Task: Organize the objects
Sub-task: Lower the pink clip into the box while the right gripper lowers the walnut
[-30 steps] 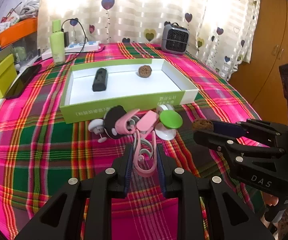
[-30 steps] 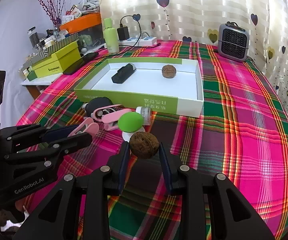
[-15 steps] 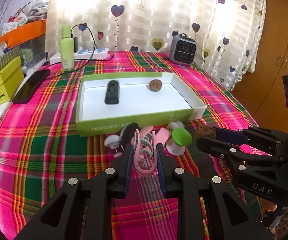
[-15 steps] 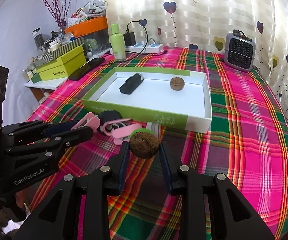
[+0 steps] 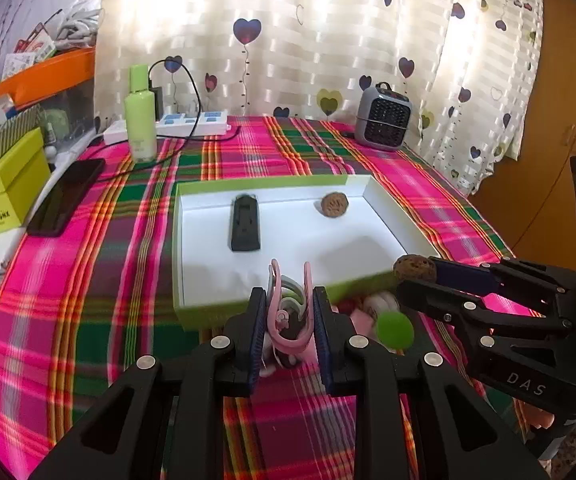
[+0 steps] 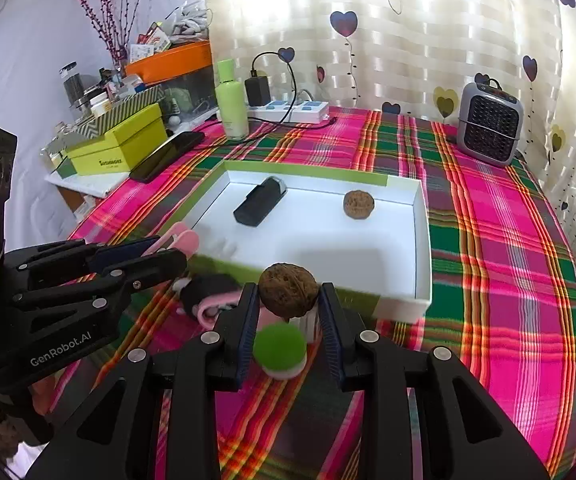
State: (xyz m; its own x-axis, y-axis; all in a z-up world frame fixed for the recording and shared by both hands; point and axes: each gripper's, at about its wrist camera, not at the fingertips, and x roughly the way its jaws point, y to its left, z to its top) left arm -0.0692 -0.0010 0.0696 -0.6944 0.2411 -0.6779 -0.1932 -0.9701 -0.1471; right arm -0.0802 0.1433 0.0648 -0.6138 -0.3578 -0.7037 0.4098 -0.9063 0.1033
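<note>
left tongs [image 5: 290, 312] clamp pink clip [image 5: 288, 300] | right tongs [image 6: 288, 312] clamp walnut [image 6: 288, 290] | risk: round walnut slipping before reaching tray [image 6: 422, 240]

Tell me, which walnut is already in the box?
The walnut lying on the white box floor near the back wall; the other walnut sits clamped in the right gripper.

Pile of small items [image 5: 372, 312] behind tongs
</note>
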